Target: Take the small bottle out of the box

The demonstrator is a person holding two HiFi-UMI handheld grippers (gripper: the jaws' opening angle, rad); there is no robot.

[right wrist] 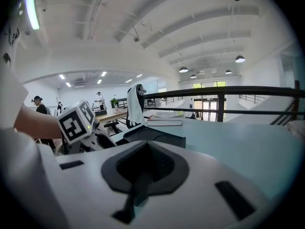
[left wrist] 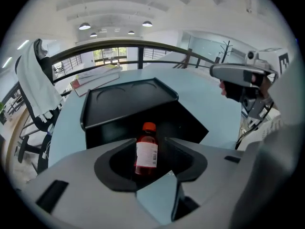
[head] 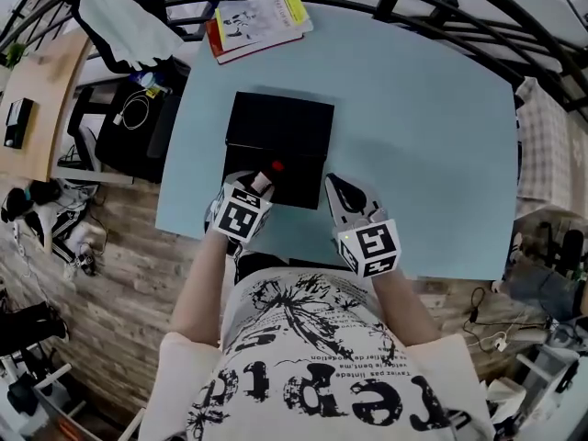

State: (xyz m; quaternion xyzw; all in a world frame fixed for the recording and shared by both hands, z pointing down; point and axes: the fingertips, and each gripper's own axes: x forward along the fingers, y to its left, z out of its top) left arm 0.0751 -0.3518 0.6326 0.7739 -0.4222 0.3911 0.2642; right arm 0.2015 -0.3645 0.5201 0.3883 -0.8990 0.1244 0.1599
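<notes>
Small bottle (left wrist: 146, 150) upright between parted jaws of left gripper (left wrist: 148, 142), right gripper (right wrist: 144, 149) closed, empty

Room, open-plan hall: pale blue bench (head: 432, 127) with a stack of books (head: 262, 24) at its far edge; black metal railing (head: 432, 3) curving behind it; wood-plank floor (head: 119, 265) (cables and dark clutter lying on it); light wooden desk (head: 41, 95) at left; white cloth (head: 124, 12) draped over a chair; white vaulted ceiling (right wrist: 157, 27) with round lamps (right wrist: 183, 69); daylit windows (left wrist: 107, 55)
</notes>
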